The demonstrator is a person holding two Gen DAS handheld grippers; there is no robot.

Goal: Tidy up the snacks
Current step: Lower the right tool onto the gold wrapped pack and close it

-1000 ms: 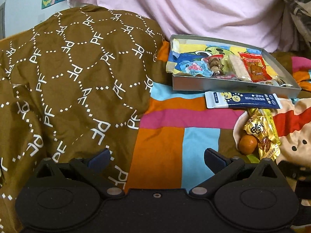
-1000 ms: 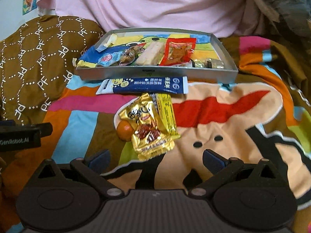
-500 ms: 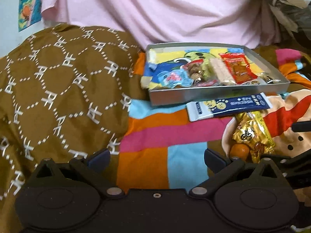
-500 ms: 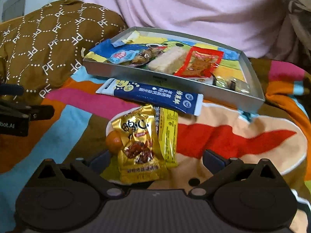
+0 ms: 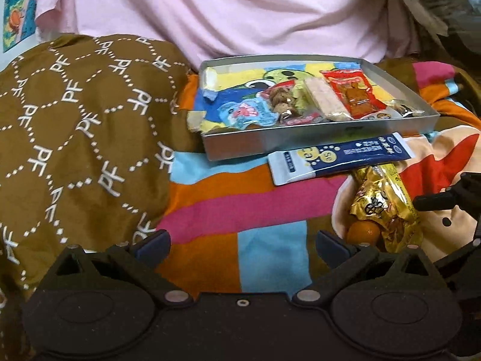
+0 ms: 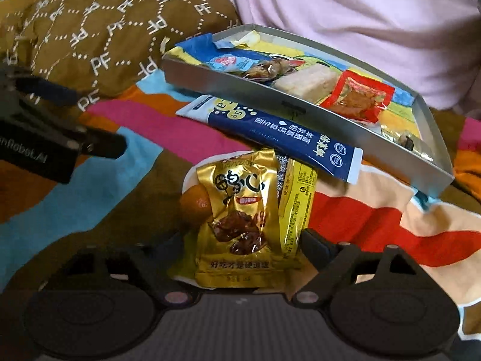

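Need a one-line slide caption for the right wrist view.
Right tool closing around the gold snack packet, with the snack tray beyond it.

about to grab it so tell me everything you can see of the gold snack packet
The gold snack packet is a shiny foil pouch with dark printed characters, a picture of brown glazed pieces and a sealed bottom edge. It lies flat on the colourful blanket, partly over a yellow packet and a small orange fruit, just below the blue sachet. It sits between the fingers of the right gripper, whose jaws have just been closing; whether the pads touch it yet cannot be told.
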